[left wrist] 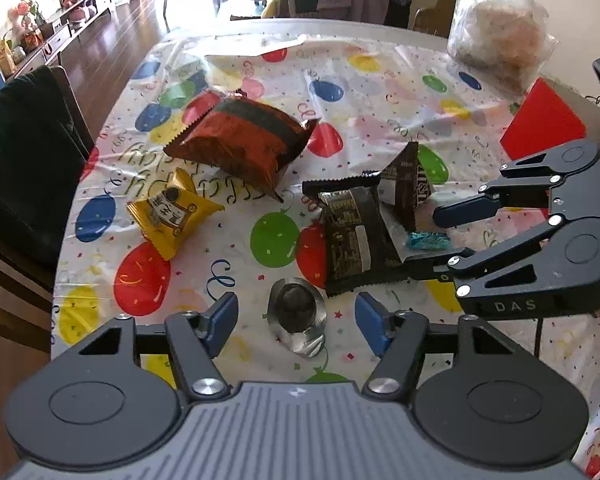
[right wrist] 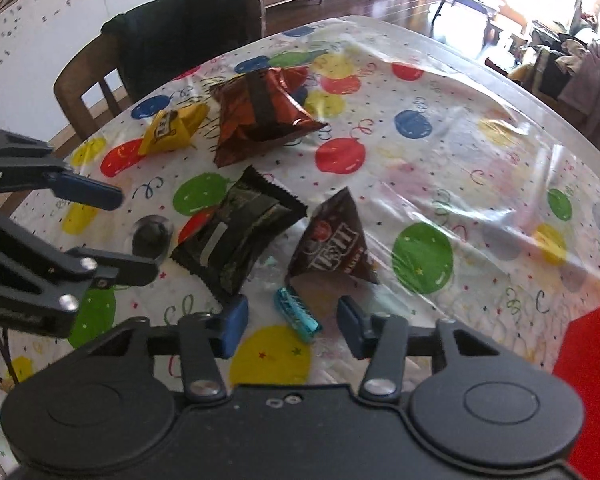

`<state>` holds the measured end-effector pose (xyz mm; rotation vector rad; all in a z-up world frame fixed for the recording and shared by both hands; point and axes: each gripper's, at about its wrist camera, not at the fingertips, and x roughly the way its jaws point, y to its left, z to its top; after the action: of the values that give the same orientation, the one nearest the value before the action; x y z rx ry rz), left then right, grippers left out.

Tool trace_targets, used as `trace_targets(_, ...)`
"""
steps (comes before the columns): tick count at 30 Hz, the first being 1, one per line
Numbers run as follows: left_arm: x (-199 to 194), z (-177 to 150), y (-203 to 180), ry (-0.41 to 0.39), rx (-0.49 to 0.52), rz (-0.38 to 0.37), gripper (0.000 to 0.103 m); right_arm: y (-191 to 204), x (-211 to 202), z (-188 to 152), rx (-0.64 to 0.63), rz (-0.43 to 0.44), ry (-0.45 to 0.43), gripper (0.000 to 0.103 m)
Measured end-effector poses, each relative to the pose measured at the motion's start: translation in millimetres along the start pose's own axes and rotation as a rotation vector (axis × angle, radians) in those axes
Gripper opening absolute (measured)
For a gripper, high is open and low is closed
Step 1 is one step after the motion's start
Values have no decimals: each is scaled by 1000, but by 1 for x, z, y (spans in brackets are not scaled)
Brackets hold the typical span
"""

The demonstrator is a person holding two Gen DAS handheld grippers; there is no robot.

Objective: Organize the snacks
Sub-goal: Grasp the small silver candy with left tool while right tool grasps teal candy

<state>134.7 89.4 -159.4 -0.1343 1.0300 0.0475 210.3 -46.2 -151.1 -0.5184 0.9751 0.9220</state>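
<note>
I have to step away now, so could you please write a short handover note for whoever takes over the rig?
Left gripper: open, empty, straddling the silver foil snack.
Right gripper: open, empty, straddling the small blue candy.
Snacks lie loose on the balloon tablecloth: yellow packet, red-brown bag, black packet, brown M&M's pouch.
A red container sits at the table's right edge.
Done: nothing visibly sorted.
Left: grasp and place every snack.

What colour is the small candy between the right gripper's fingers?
Teal-blue foil candy; clearest in the right wrist view.
</note>
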Motion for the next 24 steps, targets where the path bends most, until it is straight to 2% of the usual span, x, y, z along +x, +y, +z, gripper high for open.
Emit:
trace_targets(2, 6, 2, 1, 17, -10, -10, 55, 2, 1, 0, -10, -2, -4, 43)
trace_targets(6, 12, 5, 2, 28, -18, -3, 49, 1, 0, 1, -8, -1, -11, 35)
trace_targets(13, 12, 4, -2, 17, 17, 20, 27, 6, -1, -1, -7, -29, -19, 18)
trace_targets(17, 11, 3, -2, 14, 11, 21, 25, 8, -2, -4, 18, -50, -24, 11)
trace_targets(24, 6, 0, 2, 22, -24, 12, 25, 4, -13, -14, 127, -71, -32, 11)
